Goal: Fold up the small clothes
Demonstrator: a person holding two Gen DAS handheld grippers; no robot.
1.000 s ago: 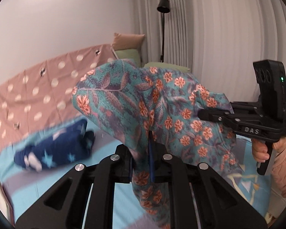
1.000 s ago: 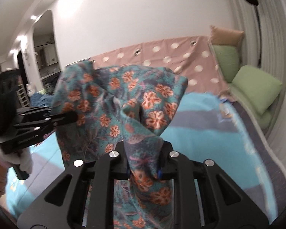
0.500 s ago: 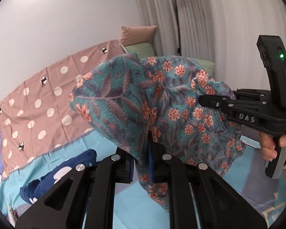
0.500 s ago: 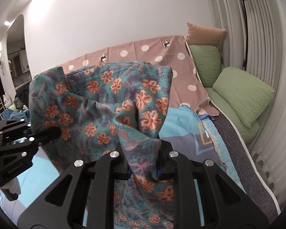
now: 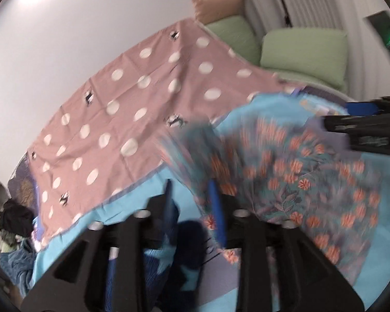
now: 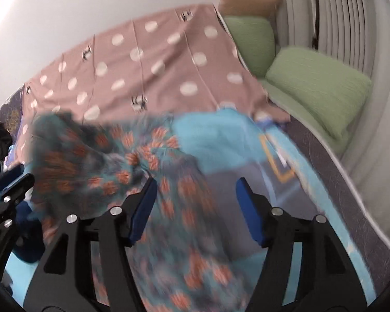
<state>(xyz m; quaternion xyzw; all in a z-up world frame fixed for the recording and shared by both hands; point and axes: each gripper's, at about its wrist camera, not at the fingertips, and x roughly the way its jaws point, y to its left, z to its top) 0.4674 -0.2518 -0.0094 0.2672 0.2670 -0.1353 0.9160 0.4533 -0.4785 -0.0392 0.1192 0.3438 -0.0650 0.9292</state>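
Note:
A teal garment with orange flowers (image 5: 293,171) lies spread and blurred on the blue bed cover (image 5: 260,109); it also shows in the right wrist view (image 6: 122,166). My left gripper (image 5: 192,195) is open, its right pad at the garment's edge. My right gripper (image 6: 195,195) is open wide above the cloth, holding nothing. The right gripper shows at the right edge of the left view (image 5: 371,130), the left one at the left edge of the right view (image 6: 10,184).
A dark blue garment with pale stars (image 5: 174,257) lies under my left gripper. A pink dotted sheet (image 6: 148,67) covers the back of the bed. Green pillows (image 6: 317,85) and a tan one (image 6: 244,0) lie by the curtain. A dark clothes pile (image 5: 13,215) sits far left.
Both grippers have opened and let go of the floral garment, which has dropped from the air onto the bed. Both views have tilted downward.

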